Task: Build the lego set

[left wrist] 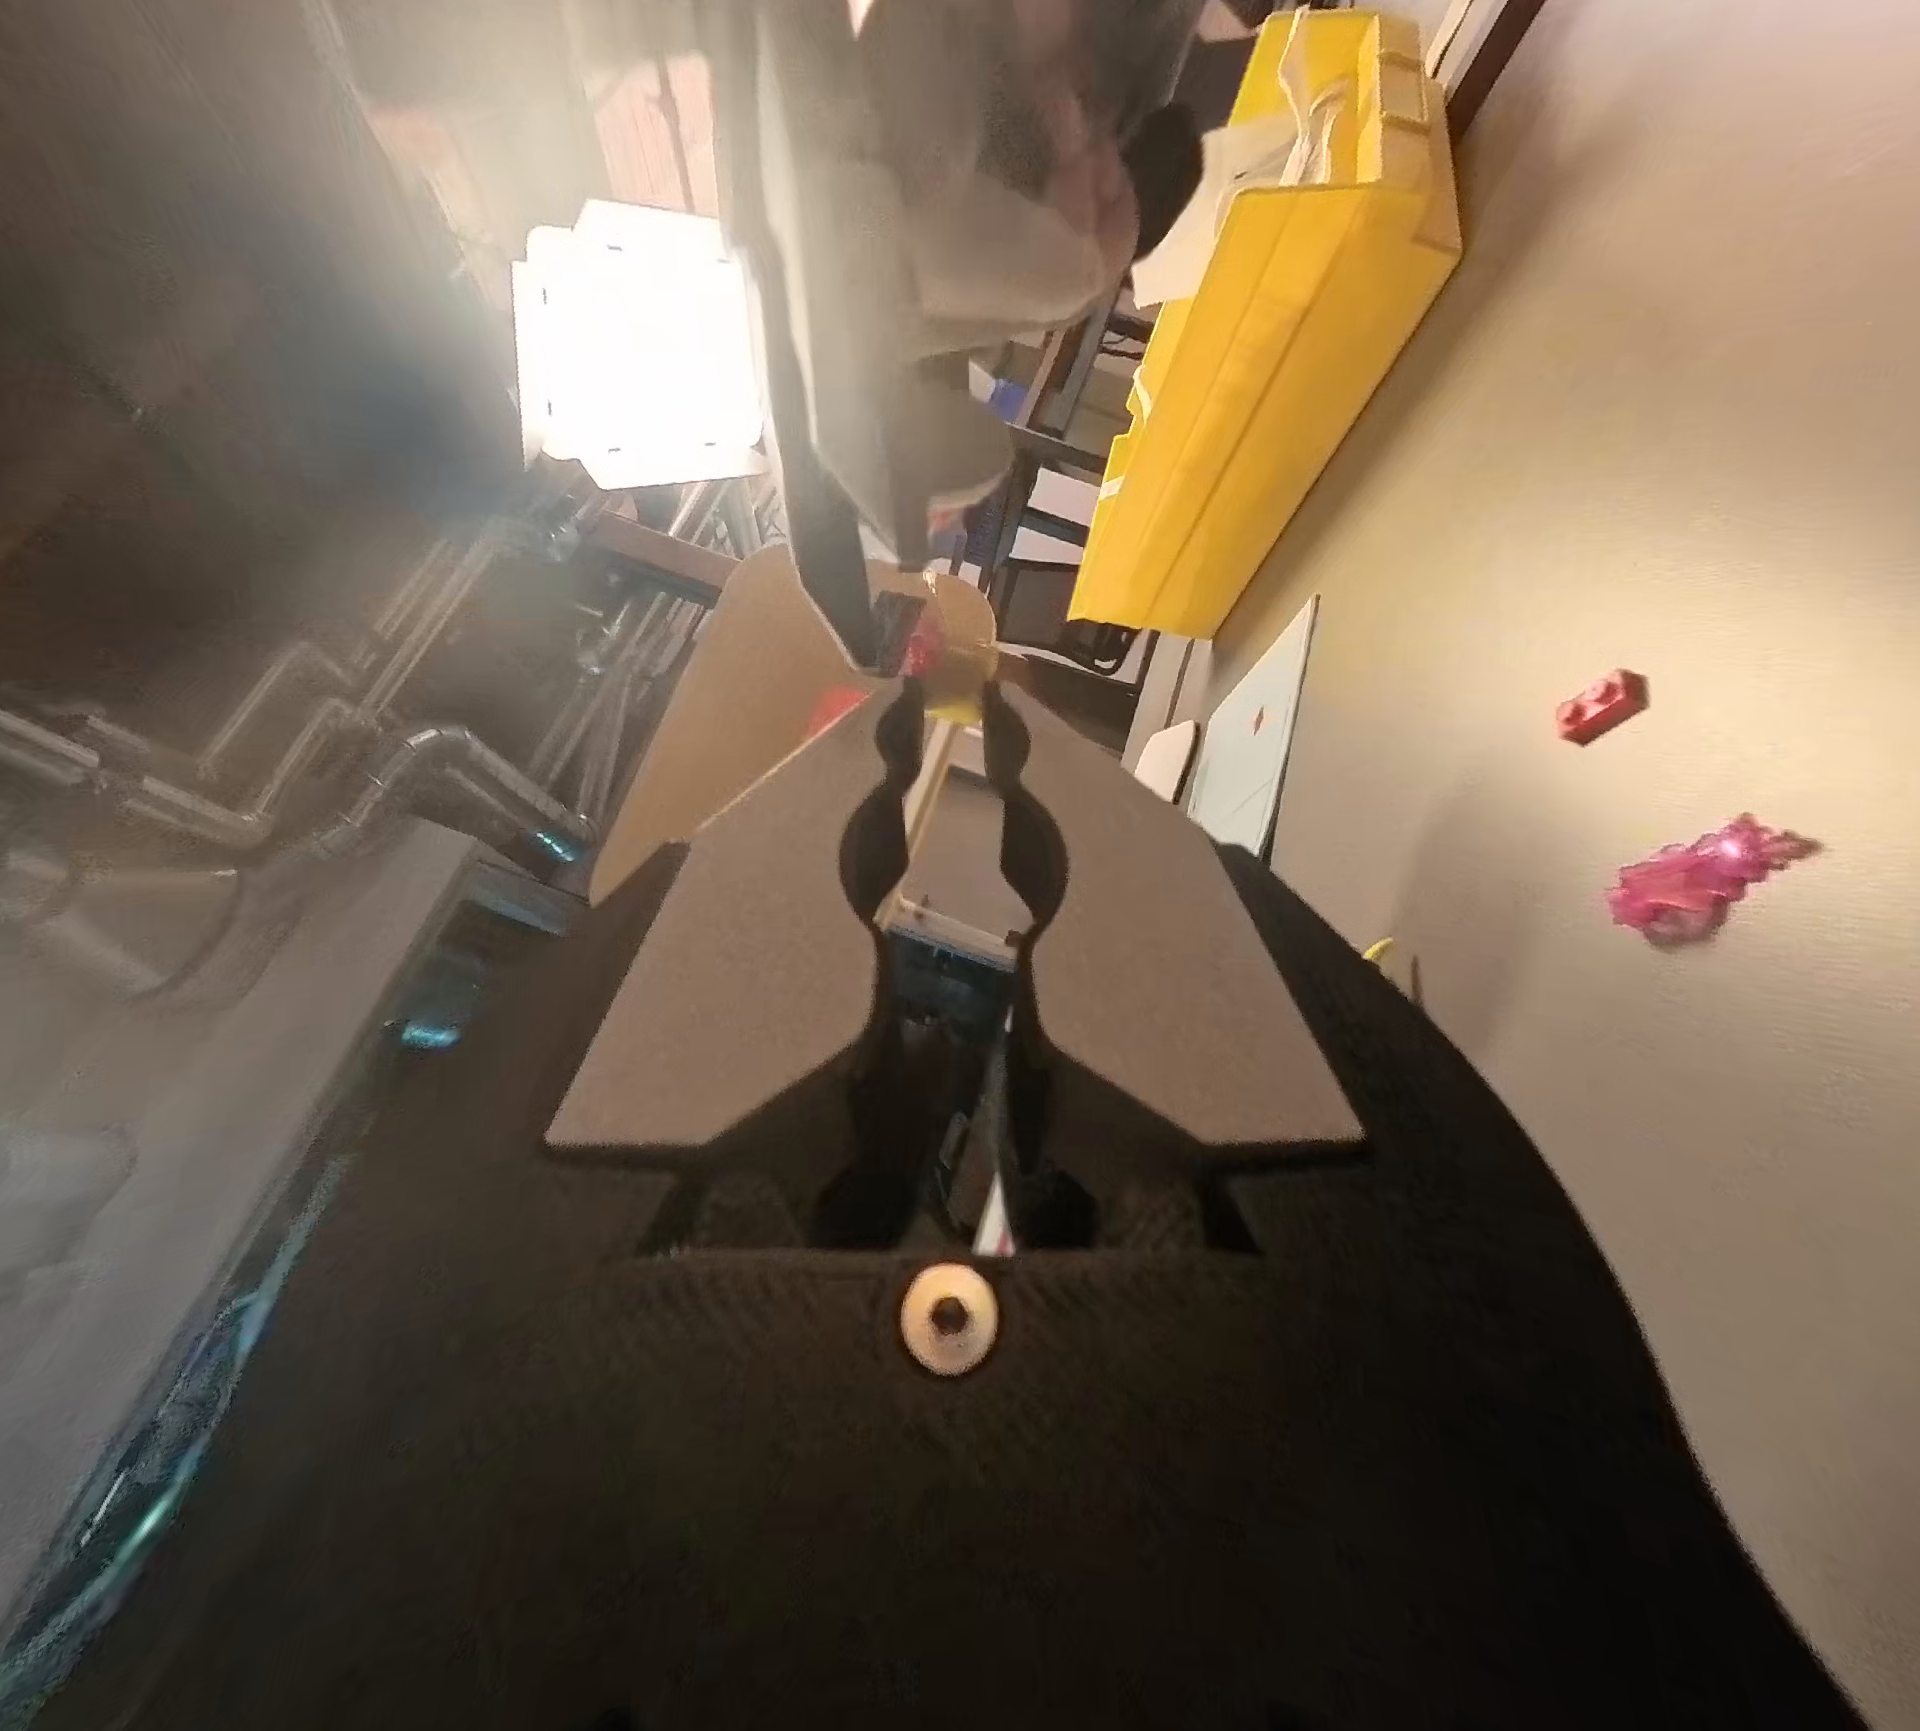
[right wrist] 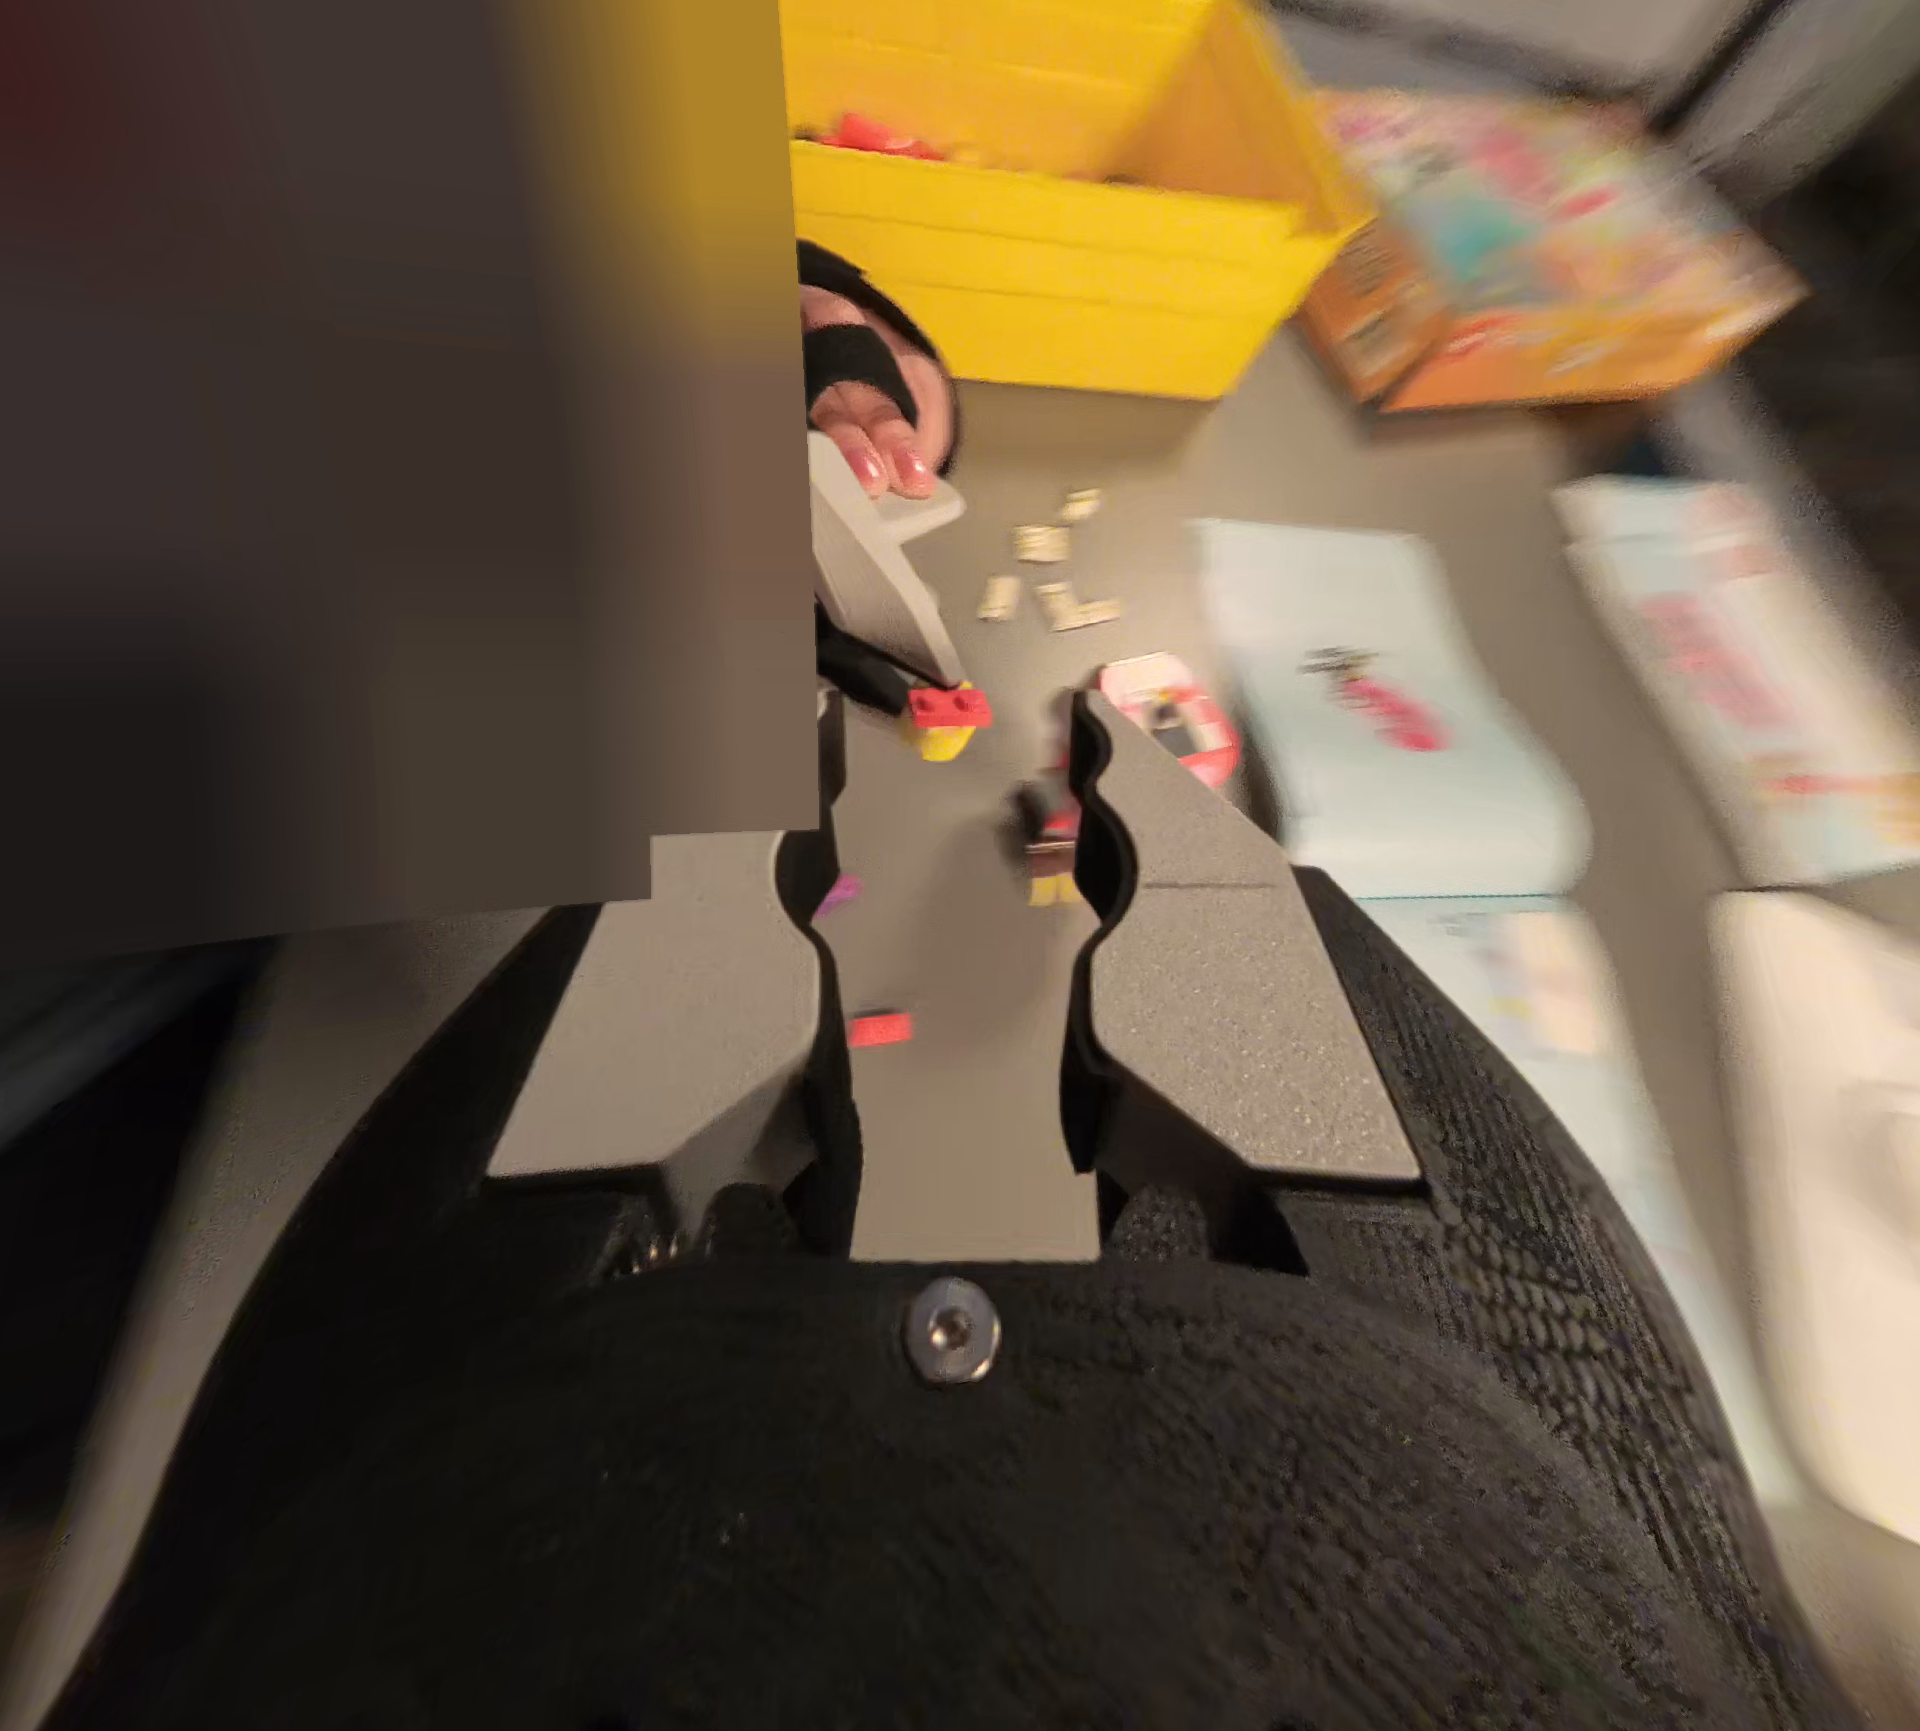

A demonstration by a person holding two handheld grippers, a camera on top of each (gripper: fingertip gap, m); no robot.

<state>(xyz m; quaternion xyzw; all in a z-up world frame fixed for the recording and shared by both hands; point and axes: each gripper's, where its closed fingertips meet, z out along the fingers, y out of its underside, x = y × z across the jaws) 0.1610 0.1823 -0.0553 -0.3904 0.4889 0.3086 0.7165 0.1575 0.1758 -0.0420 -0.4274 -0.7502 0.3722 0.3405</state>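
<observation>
The left tongs (left wrist: 951,694) pinch a small yellow rounded brick (left wrist: 958,642) with a red 2-stud brick (right wrist: 948,709) joined to it, raised off the tabletop (right wrist: 1039,455). The right tongs (right wrist: 956,746) stand spread and bare just beside that pair, with a small toy figure (right wrist: 1049,834) lying on the tabletop against their right finger.

A mosaic patch hides the right gripper's (right wrist: 951,746) left fingertip. The small figure (right wrist: 1049,834) beside its right finger is smeared by blur, and the orange box (right wrist: 1538,268) and booklets (right wrist: 1725,673) are unreadable.
</observation>
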